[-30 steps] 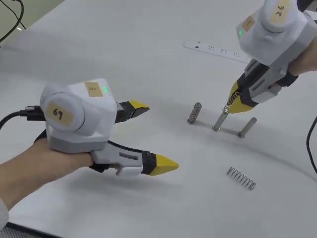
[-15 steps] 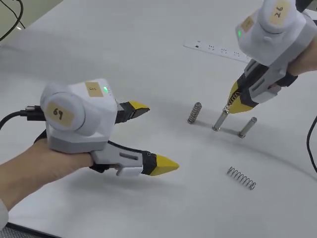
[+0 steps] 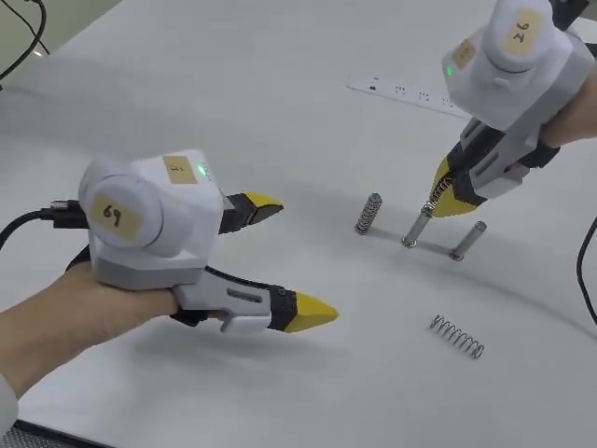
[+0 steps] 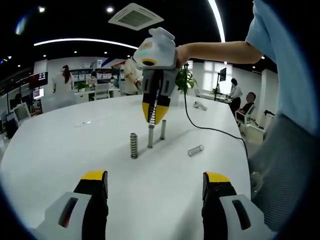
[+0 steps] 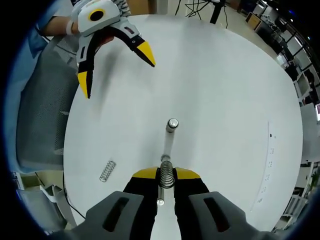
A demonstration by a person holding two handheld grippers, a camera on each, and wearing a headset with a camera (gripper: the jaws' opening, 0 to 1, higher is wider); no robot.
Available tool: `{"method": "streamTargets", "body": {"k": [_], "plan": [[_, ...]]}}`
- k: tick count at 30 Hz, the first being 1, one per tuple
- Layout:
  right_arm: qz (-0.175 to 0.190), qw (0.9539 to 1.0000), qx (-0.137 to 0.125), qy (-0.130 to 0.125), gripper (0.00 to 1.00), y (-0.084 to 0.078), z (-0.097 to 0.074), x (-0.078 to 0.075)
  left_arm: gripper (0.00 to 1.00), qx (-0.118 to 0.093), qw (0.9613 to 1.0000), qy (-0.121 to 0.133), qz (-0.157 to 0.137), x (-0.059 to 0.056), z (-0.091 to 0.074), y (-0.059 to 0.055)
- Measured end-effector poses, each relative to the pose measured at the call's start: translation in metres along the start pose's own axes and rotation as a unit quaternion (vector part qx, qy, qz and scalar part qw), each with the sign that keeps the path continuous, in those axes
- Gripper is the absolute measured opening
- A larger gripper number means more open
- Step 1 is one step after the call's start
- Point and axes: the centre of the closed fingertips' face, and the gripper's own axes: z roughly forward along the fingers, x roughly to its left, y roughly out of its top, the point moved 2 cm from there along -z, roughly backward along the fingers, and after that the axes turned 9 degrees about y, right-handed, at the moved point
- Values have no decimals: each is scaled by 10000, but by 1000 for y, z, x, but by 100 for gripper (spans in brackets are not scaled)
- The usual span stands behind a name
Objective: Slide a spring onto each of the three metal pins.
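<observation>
The right tongs (image 3: 446, 198) pinched a coiled wire spring (image 5: 166, 176) at the tip of the smooth cylindrical middle pin (image 3: 415, 228) on the matte white surface (image 3: 233, 93), while the yellow-tipped left tongs (image 3: 298, 259) gaped wide, empty.

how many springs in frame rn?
3. One spring stands upright left of the middle pin; a second spring is held in the right tool above that pin; a third spring lies loose on the table.

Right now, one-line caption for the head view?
Right gripper holds a spring atop the middle pin; left gripper hovers open; loose spring nearby.
</observation>
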Motion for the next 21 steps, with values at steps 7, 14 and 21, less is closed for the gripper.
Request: {"method": "streamTargets", "body": {"k": [7,14,21], "plan": [[-6,10000,1,35,8,1,5,2,74,12,10000,0,8,0,0,0],[-24,10000,79,49,8,-2,14,-2,74,13,10000,7,16,1,0,0],[-31,9999,109,94,8,-3,22,-3,74,33,10000,-10,3,1,1,-1]]}}
